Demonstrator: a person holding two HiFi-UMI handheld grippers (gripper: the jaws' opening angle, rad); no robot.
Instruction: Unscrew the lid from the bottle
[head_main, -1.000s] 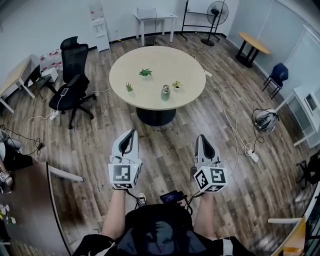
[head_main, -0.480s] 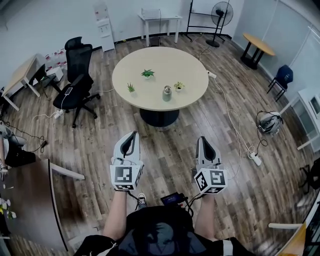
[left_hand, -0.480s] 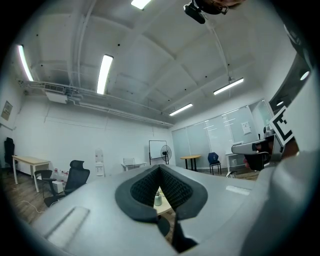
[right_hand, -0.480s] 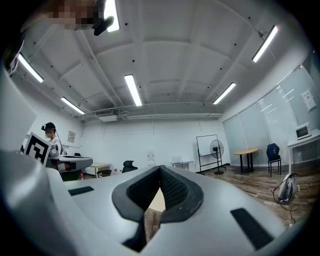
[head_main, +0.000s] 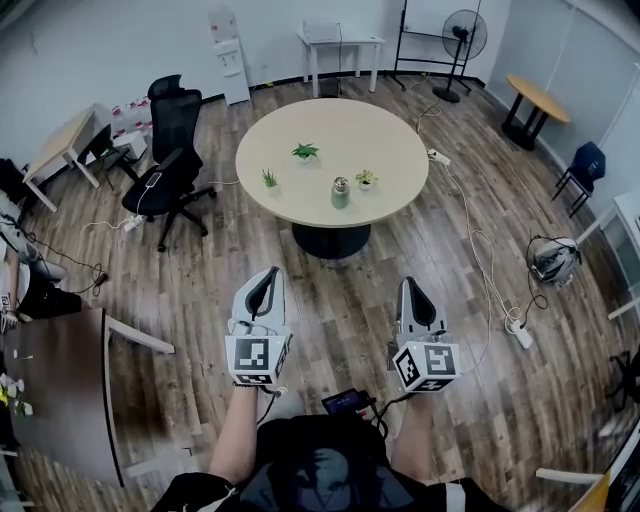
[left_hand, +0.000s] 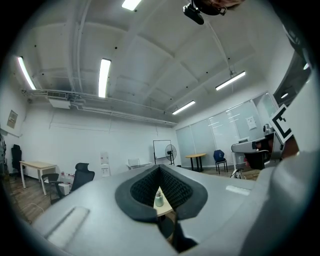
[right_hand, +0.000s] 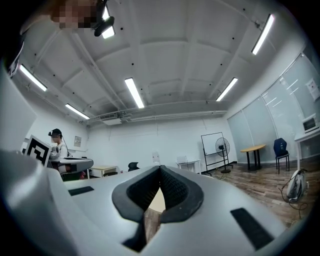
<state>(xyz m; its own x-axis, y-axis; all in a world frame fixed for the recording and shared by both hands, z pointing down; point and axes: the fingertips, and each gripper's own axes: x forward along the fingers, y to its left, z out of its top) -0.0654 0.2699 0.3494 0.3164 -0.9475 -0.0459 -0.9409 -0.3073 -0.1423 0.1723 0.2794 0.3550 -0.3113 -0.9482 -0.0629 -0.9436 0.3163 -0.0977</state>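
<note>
A small pale-green bottle (head_main: 340, 192) with a grey lid stands upright on the round beige table (head_main: 380, 150), near its front edge. It also shows far off through the left gripper's jaws as a tiny bottle (left_hand: 158, 199). My left gripper (head_main: 265, 285) and right gripper (head_main: 412, 293) are held side by side over the wooden floor, well short of the table. Both are shut with nothing between their jaws. In the right gripper view the right gripper (right_hand: 160, 172) points at the table edge.
Three small potted plants (head_main: 305, 151) stand on the table around the bottle. A black office chair (head_main: 170, 165) is left of the table. Cables and a power strip (head_main: 518, 333) lie on the floor at right. A dark desk corner (head_main: 60, 390) is at my left.
The view has shifted: the table and bottle sit slightly lower and further right in the head view. Both grippers stay shut and hold their places.
</note>
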